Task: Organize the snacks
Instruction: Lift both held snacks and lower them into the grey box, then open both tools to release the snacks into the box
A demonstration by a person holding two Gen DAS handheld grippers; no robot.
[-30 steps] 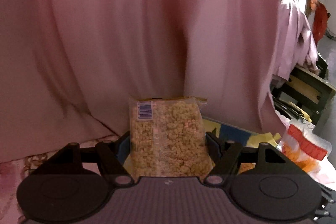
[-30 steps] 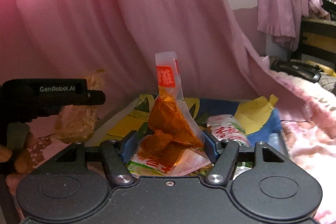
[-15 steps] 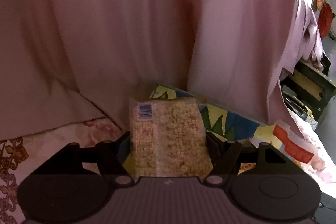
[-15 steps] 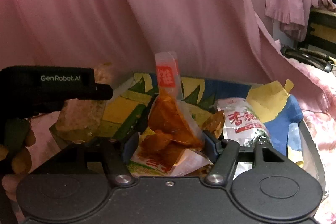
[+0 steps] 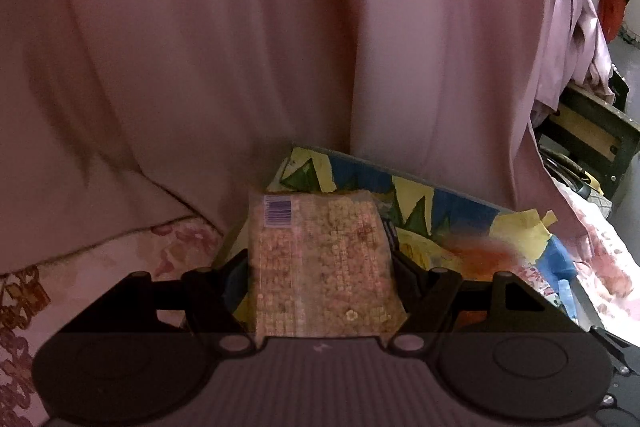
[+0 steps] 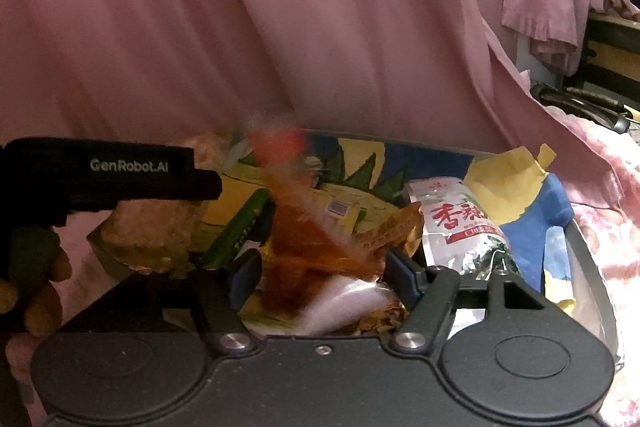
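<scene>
My left gripper (image 5: 320, 263) is shut on a clear bag of beige puffed snack (image 5: 320, 263) with a barcode at its top left, held upright over the near left edge of the patterned blue and yellow box (image 5: 452, 203). My right gripper (image 6: 320, 267) holds an orange snack packet (image 6: 304, 227) with a red top; the packet is blurred and tilted left between the jaws, over the same box (image 6: 532, 227). The left gripper body (image 6: 120, 175) and its bag (image 6: 152, 227) show at the left of the right wrist view.
A white and green packet with red characters (image 6: 460, 227) and other wrappers lie in the box. Pink curtain (image 5: 280, 47) hangs close behind. Floral bedding (image 6: 600, 219) lies to the right. A dark wooden frame (image 5: 592, 131) stands far right.
Both grippers have moved forward and down over the box. The orange packet has tipped left and blurs with motion. The puffed snack bag has stayed gripped.
</scene>
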